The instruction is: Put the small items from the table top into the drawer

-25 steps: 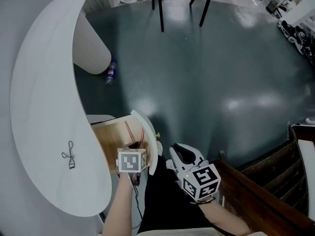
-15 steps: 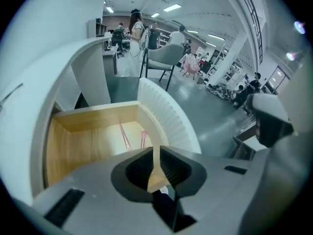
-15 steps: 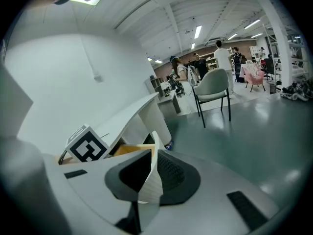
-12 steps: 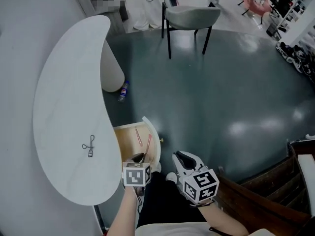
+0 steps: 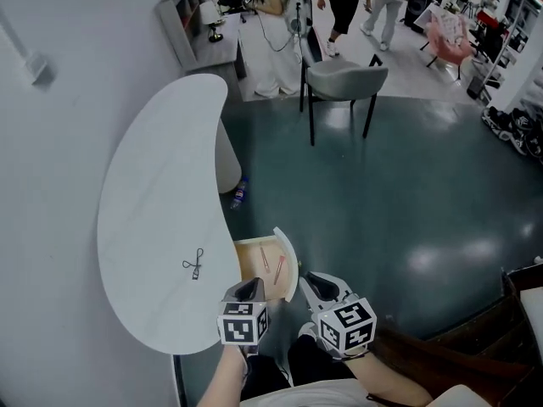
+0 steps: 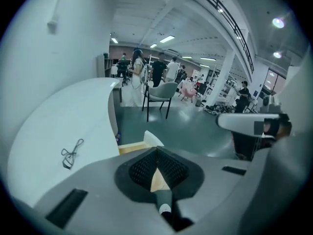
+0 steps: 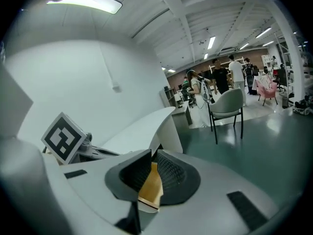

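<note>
The left forearm (image 5: 222, 380) is cut off at the bottom edge. The left tongs (image 5: 249, 289), pitched down by the open drawer (image 5: 289, 259), have just been closing and now meet, empty. The right tongs (image 5: 321, 284) stand narrowly apart, empty. A small metal item (image 5: 194, 264) lies on the table (image 5: 153, 202), centre-left.

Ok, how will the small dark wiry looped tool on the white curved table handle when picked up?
The small dark wiry looped tool is thin outline, so probably light and apt to skid on the smooth white curved table. Lying flat, it may be hard for jaws to get under. Probably stiff, but too small to tell.
</note>
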{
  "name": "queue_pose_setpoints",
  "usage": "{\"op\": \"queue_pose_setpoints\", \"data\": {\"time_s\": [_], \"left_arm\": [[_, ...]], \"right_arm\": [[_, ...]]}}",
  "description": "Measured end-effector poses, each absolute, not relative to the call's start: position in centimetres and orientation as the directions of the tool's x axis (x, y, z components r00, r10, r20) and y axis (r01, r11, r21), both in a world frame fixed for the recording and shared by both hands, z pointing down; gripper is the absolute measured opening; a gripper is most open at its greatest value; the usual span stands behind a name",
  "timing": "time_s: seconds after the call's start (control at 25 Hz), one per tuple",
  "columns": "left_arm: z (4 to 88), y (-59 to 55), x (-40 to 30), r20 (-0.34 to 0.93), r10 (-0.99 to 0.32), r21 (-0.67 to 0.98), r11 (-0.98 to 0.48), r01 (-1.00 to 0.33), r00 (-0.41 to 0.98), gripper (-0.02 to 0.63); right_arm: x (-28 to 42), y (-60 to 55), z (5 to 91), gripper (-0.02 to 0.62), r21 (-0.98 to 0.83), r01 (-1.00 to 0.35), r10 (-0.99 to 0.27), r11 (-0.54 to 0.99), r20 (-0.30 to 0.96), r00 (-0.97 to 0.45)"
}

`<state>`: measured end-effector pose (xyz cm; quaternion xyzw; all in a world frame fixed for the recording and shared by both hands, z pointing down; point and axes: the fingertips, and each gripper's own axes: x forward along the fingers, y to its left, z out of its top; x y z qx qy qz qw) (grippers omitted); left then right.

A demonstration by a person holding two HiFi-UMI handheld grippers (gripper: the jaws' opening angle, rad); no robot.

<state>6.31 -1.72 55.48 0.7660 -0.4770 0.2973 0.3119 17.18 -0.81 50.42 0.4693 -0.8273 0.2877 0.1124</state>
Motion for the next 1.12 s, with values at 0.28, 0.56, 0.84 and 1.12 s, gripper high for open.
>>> {"op": "queue_pose_setpoints", "data": {"time_s": [0.28,0.56,0.84,1.12], "left_arm": [[46.6,-0.4,-0.8,0.638,-0.698,0.142,-0.308,-0.941,0.325,0.018],[39.7,2.3,-9.8,0.519,-0.803,0.141,-0.256,-0.956,0.291,0.018],[35.6,5.9,-18.4,0.42,-0.876,0.135,-0.2,-0.97,0.239,0.018],[33.5,8.1,-24.9,0.37,-0.907,0.134,-0.161,-0.978,0.2,0.018]], "right_arm": [[9.7,1.0,44.7,0.054,-0.337,-0.808,-0.706,0.484,0.396,-0.588],[1.9,3.0,39.3,0.054,-0.308,-0.791,-0.715,0.528,0.34,-0.61],[-5.0,5.4,35.9,0.054,-0.272,-0.774,-0.709,0.572,0.311,-0.633],[-10.8,7.1,34.3,0.054,-0.255,-0.771,-0.716,0.583,0.287,-0.637]]}}
